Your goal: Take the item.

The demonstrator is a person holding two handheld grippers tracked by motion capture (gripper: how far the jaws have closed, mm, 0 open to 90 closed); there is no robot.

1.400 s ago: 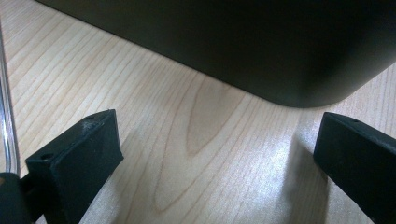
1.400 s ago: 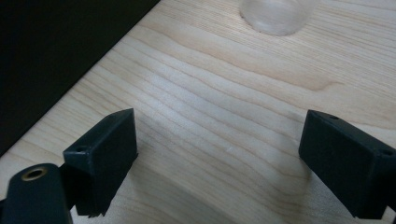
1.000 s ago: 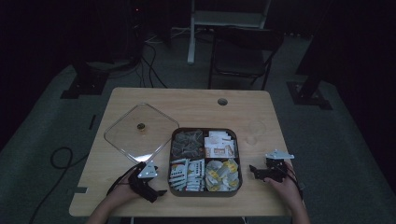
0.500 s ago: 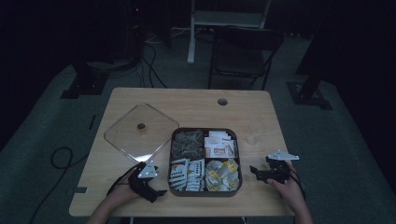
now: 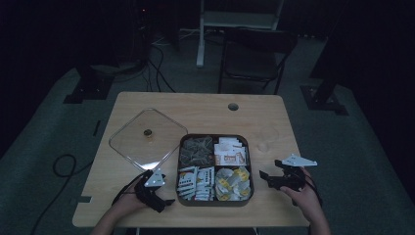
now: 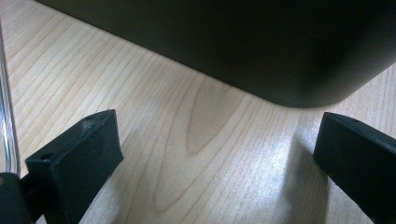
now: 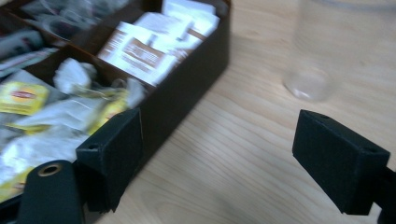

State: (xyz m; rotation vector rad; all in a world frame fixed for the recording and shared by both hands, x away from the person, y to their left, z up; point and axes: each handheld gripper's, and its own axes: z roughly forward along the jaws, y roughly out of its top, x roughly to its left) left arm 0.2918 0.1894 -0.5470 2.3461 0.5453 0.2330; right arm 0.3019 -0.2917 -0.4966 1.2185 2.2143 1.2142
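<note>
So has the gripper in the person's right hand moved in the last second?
Yes. In the high view the right gripper has drifted slightly right, away from the dark box, and looks lifted off the table. Its fingers stand open, closing slightly, nothing between them.

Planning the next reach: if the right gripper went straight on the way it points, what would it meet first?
Probably the clear glass standing on the table ahead of the open right gripper. The dark compartment tray of tea bags sits off to one side; depth is hard to judge.

You have one desk (image 5: 205,110), one dark tray (image 5: 215,201) split into four compartments, one clear lid (image 5: 132,147), one clear glass (image 7: 310,70), and two grippers, left (image 5: 164,201) and right (image 5: 266,177).
</note>
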